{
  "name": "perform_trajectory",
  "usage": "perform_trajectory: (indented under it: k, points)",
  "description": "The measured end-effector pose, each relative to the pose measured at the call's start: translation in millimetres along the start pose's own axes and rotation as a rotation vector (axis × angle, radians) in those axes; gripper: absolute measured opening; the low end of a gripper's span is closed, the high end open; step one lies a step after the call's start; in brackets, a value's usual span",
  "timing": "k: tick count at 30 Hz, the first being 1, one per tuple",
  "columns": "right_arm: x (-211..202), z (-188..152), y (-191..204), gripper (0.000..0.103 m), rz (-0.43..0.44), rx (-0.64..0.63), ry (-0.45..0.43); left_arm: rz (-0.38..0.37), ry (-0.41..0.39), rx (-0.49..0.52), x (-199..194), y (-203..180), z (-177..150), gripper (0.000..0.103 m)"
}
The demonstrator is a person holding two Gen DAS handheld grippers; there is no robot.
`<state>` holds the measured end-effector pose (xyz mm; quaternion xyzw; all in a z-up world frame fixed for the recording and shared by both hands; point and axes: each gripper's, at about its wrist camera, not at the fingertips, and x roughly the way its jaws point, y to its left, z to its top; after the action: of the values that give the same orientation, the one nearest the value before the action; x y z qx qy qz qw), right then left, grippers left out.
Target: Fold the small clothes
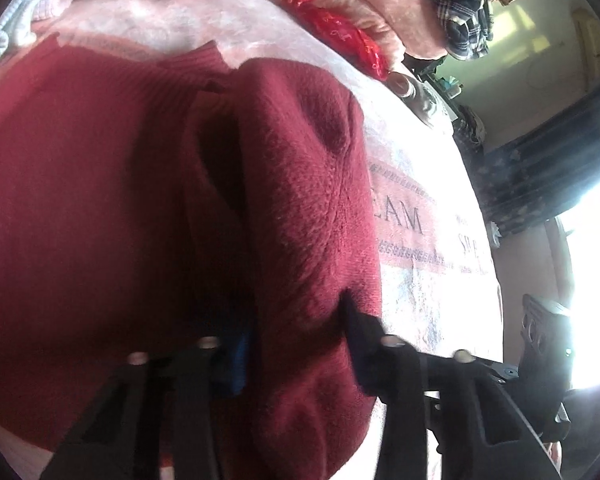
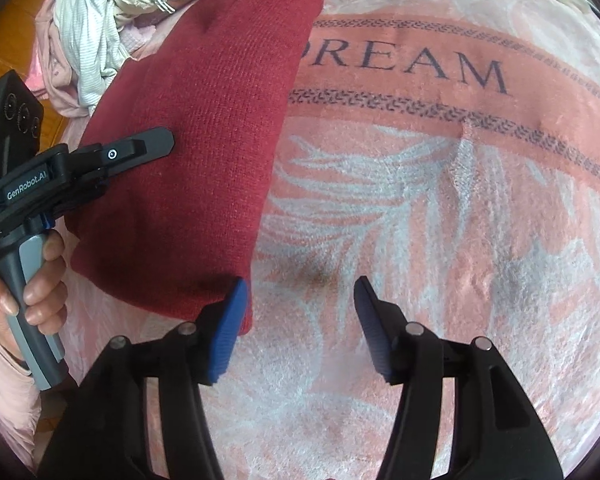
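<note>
The left gripper (image 1: 296, 344) looks clamped on a bunched fold of the maroon knit garment (image 2: 204, 152), though its own view is blurred. The right gripper (image 2: 300, 320) stands apart, empty, at the garment's near corner on the pink blanket (image 2: 440, 240). Next: carry the fold over. Readable: "GenRobot.AI", then "DREAM".

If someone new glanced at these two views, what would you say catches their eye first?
The dark red knit garment dominates, lying on the pink blanket printed with "DREAM". In the left wrist view, a raised fold of it bulges between the left gripper fingers, which appear closed on it. The right gripper stands open at the garment's near corner, holding nothing.
</note>
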<state>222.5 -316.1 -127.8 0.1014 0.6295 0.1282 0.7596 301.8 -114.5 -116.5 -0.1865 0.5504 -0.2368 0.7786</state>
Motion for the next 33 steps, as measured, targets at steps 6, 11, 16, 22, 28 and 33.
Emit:
perform_trajectory:
  k: [6, 11, 16, 22, 28, 33]
  points:
    - [6.8, 2.0, 0.3, 0.063, 0.027, 0.016, 0.011, -0.007, -0.052, 0.015, -11.7, 0.6, -1.8, 0.02]
    - [5.7, 3.9, 2.6, 0.063, 0.035, 0.017, -0.006, -0.023, -0.07, 0.05, -20.2, -0.6, -1.9, 0.019]
    - [6.1, 4.5, 3.0, 0.065, 0.028, 0.009, -0.007, -0.056, -0.059, 0.017, -20.5, 9.9, -0.2, 0.019]
    - [5.8, 10.1, 2.3, 0.067, 0.048, 0.005, -0.013, -0.093, -0.07, 0.024, -39.9, 13.9, -1.2, 0.019]
    - [10.5, 14.6, 12.0, 0.067, 0.054, -0.02, -0.005, -0.081, -0.114, 0.047, -81.3, 24.0, 4.8, 0.019]
    - [14.5, 18.8, 25.5, 0.067, 0.06, -0.039, -0.003, -0.031, -0.153, 0.063, -119.0, 42.5, 13.4, 0.019]
